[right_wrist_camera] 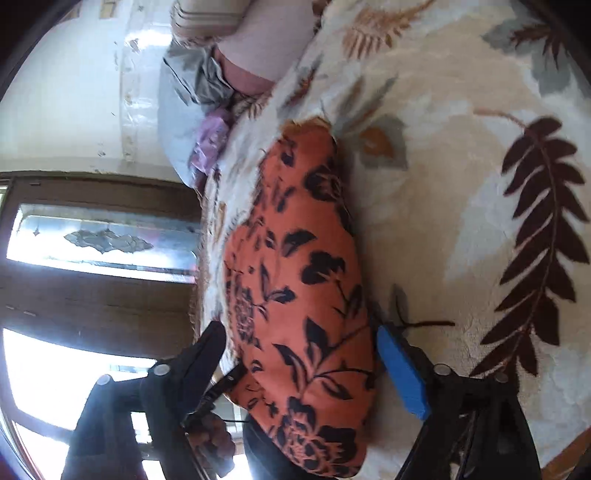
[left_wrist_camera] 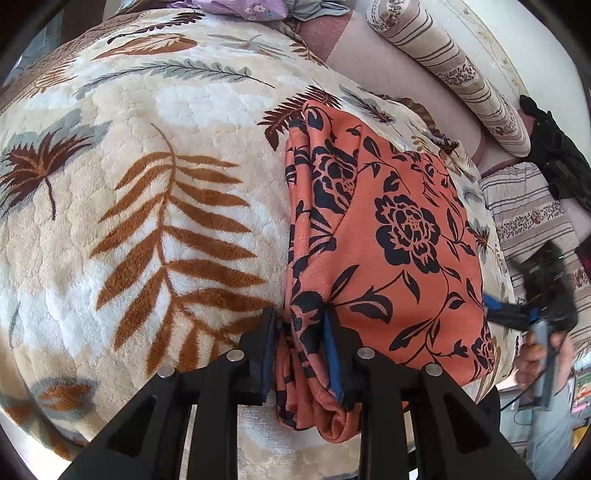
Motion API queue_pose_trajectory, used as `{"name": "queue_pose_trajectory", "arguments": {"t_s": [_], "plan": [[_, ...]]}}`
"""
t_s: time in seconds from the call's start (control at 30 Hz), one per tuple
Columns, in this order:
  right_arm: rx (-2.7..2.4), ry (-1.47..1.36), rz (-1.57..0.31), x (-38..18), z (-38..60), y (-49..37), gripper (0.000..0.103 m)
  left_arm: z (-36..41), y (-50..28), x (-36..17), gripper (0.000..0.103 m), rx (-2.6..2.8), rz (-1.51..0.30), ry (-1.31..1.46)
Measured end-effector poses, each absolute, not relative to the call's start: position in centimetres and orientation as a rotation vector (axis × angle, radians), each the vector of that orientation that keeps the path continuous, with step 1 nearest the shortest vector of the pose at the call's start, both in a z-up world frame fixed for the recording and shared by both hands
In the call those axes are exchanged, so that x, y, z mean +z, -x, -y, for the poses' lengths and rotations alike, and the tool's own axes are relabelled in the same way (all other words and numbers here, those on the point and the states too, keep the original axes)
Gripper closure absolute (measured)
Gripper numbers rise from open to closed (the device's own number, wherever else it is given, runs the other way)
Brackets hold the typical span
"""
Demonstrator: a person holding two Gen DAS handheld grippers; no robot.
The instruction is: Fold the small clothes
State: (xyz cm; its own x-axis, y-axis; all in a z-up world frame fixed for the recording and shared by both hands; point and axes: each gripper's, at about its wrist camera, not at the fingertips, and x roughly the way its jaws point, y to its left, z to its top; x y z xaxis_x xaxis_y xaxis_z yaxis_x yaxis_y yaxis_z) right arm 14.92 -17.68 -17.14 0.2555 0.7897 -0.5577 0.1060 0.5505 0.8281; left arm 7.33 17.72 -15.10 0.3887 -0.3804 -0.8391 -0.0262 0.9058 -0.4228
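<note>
An orange cloth with black flowers (left_wrist_camera: 399, 229) lies folded on a cream leaf-print blanket (left_wrist_camera: 147, 184). At the cloth's near left corner, my left gripper (left_wrist_camera: 300, 317) has its pads on either side of the bunched folded edge, and the fabric fills the gap between them. My right gripper (left_wrist_camera: 509, 314) is at the cloth's right edge, held in a person's hand (left_wrist_camera: 532, 354). In the right wrist view the picture is rolled sideways. There the right gripper (right_wrist_camera: 300, 329) stands wide, straddling the cloth (right_wrist_camera: 295, 258), with its blue pad (right_wrist_camera: 402, 376) at the cloth's side.
Striped pillows (left_wrist_camera: 443, 62) line the far side of the bed, with a dark bundle (left_wrist_camera: 554, 158) beside them. Purple floral fabric (left_wrist_camera: 243, 7) and grey fabric (right_wrist_camera: 184, 103) lie at the blanket's far end. A wooden door with glass panes (right_wrist_camera: 103, 240) stands past the bed's edge.
</note>
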Motion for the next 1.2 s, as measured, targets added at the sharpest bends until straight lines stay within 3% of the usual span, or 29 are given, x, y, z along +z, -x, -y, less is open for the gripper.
{"name": "queue_pose_trajectory", "arguments": {"t_s": [0.07, 0.1, 0.13, 0.23, 0.33, 0.4, 0.5, 0.53, 0.57, 0.63, 0.67, 0.7, 0.73, 0.77, 0.8, 0.83, 0.87, 1.2], "plan": [[0.544, -0.815, -1.346, -19.2, 14.9, -15.4, 0.057, -17.3, -7.2, -13.5, 0.075, -0.191, -1.142, 0.386], [0.535, -0.790, -1.329, -19.2, 14.4, -15.3, 0.060, -16.8, -7.0, -12.2, 0.075, -0.172, -1.116, 0.356], [0.526, -0.760, -1.316, -18.7, 14.2, -15.1, 0.062, -16.1, -6.7, -10.6, 0.079, -0.170, -1.070, 0.321], [0.502, -0.632, -1.307, -17.4, 13.0, -14.8, 0.064, -13.3, -6.8, -6.7, 0.074, -0.231, -0.941, 0.270], [0.485, -0.535, -1.302, -16.4, 12.4, -15.2, 0.064, -10.6, -9.0, -9.0, 0.069, -0.193, -1.008, 0.158], [0.483, -0.560, -1.294, -16.3, 13.0, -15.1, 0.047, -10.5, -10.6, -13.8, 0.070, -0.157, -1.135, 0.150], [0.523, -0.669, -1.252, -16.2, 14.6, -15.0, 0.026, -11.9, -9.2, -11.1, 0.070, -0.218, -1.032, 0.240], [0.526, -0.700, -1.214, -15.9, 15.4, -14.9, 0.022, -12.6, -8.7, -10.1, 0.059, -0.244, -0.987, 0.275], [0.521, -0.718, -1.190, -15.9, 16.0, -14.9, 0.016, -13.3, -8.5, -9.5, 0.031, -0.241, -0.953, 0.292], [0.526, -0.736, -1.201, -16.6, 16.0, -15.7, 0.016, -15.0, -8.5, -9.8, 0.011, -0.148, -0.931, 0.303], [0.546, -0.731, -1.237, -17.3, 15.3, -16.3, 0.017, -15.6, -9.1, -11.2, 0.013, -0.143, -0.983, 0.324], [0.569, -0.699, -1.269, -17.9, 14.3, -16.8, 0.030, -15.8, -9.7, -12.7, 0.013, -0.174, -1.053, 0.353], [0.570, -0.627, -1.291, -18.2, 13.1, -17.2, 0.040, -15.6, -10.3, -14.8, 0.035, -0.241, -1.138, 0.401], [0.549, -0.538, -1.287, -17.8, 12.1, -17.3, 0.045, -15.3, -10.5, -16.1, 0.050, -0.279, -1.182, 0.442], [0.541, -0.487, -1.278, -17.1, 11.4, -17.4, 0.056, -15.3, -10.4, -15.8, 0.054, -0.271, -1.159, 0.456], [0.536, -0.435, -1.262, -16.0, 11.1, -17.4, 0.062, -15.1, -10.5, -15.3, 0.073, -0.285, -1.158, 0.458], [0.540, -0.397, -1.239, -14.7, 11.0, -17.3, 0.067, -15.0, -10.6, -14.5, 0.078, -0.280, -1.145, 0.450], [0.462, -0.321, -0.982, -4.4, 20.3, -19.1, 0.070, -7.1, -16.5, -6.6, 0.079, -0.420, -0.949, 0.351]]}}
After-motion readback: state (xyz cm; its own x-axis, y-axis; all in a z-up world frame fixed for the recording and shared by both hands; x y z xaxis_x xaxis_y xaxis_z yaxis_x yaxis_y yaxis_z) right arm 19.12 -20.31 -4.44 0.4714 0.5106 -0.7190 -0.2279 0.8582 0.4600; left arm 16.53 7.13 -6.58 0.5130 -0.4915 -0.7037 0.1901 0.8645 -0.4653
